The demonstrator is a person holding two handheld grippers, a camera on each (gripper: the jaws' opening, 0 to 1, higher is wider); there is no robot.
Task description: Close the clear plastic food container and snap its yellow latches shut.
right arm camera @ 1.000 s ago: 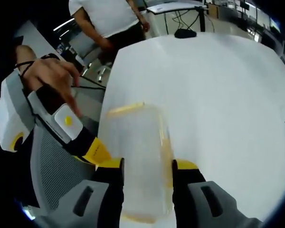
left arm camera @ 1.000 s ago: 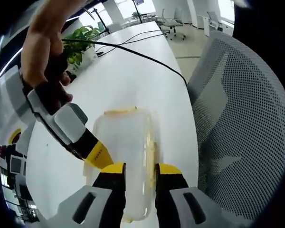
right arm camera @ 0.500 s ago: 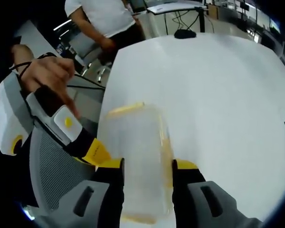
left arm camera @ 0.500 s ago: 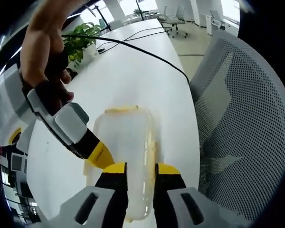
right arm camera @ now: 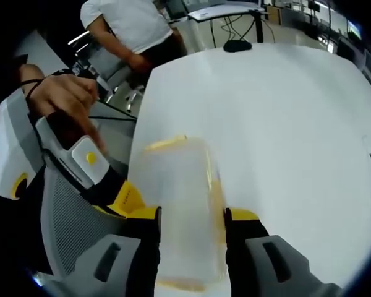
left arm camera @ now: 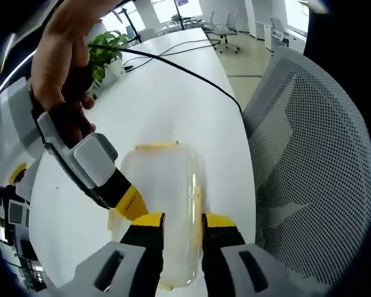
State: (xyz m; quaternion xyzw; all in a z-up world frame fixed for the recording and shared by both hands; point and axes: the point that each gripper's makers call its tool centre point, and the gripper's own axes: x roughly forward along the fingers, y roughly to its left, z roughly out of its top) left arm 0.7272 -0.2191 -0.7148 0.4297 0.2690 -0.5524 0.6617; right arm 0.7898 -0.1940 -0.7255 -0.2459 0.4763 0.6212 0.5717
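Note:
The clear plastic food container lies on the white table with its lid down. A yellow latch sits at its far end and another runs along its right side. My left gripper has its jaws close together on the container's near right part. My right gripper, held by a hand, touches the container's left edge. In the right gripper view the container sits between the jaws of my right gripper, and my left gripper meets its left edge.
A grey mesh chair stands right beside the table edge. A black cable crosses the far table, and a green plant stands beyond it. A person in a white shirt stands behind the table, near a dark object.
Both views have shifted slightly with the hands. Both grippers stay on the container, which has not visibly moved on the table.

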